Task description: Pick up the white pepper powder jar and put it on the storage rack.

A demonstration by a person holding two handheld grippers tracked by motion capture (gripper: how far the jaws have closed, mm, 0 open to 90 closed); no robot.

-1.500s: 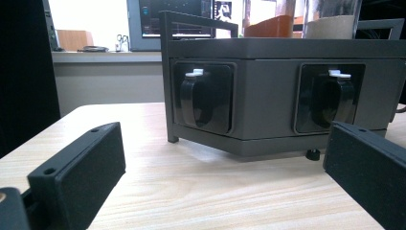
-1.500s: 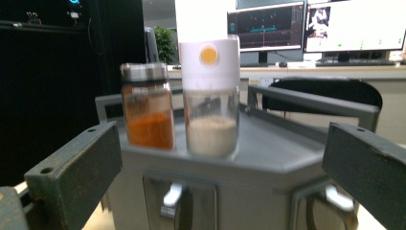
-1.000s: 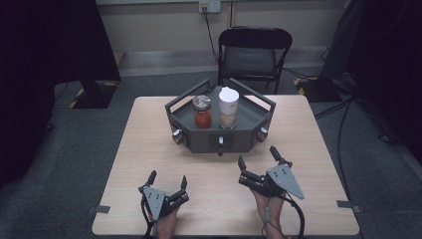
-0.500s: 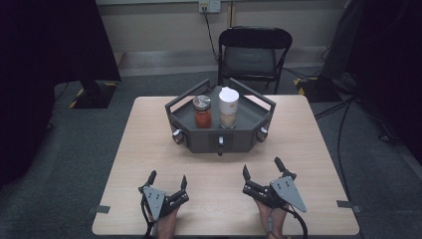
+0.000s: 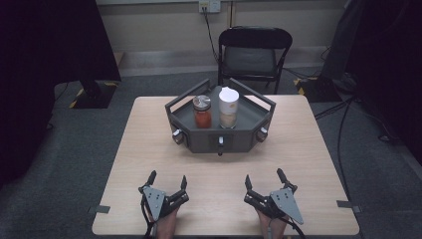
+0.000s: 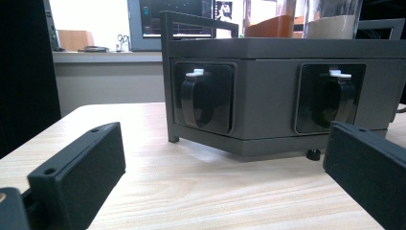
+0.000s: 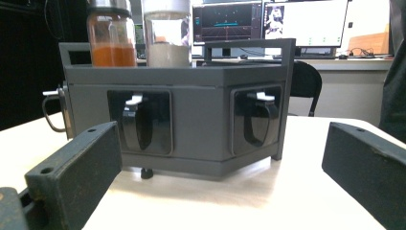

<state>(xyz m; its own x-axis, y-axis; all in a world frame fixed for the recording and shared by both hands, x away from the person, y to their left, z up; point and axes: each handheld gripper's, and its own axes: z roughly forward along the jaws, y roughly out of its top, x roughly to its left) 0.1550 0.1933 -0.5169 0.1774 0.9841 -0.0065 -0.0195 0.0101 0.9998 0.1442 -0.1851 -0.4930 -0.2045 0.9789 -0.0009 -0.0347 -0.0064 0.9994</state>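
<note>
High view is showing the tray (image 5: pixel 219 139) sitting well ahead of both wide-open, empty grippers, left (image 5: pixel 167 181) and right (image 5: pixel 263 178).

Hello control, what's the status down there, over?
Left gripper and right gripper open, empty, low over table. Dark grey six-sided tray holds orange-filled jar and white-lidded jar, untouched. Path clear.

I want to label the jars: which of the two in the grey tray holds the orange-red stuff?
The left jar with the metal lid, standing in the grey tray. The white-lidded jar beside it, to its right, holds pale beige powder instead.
</note>
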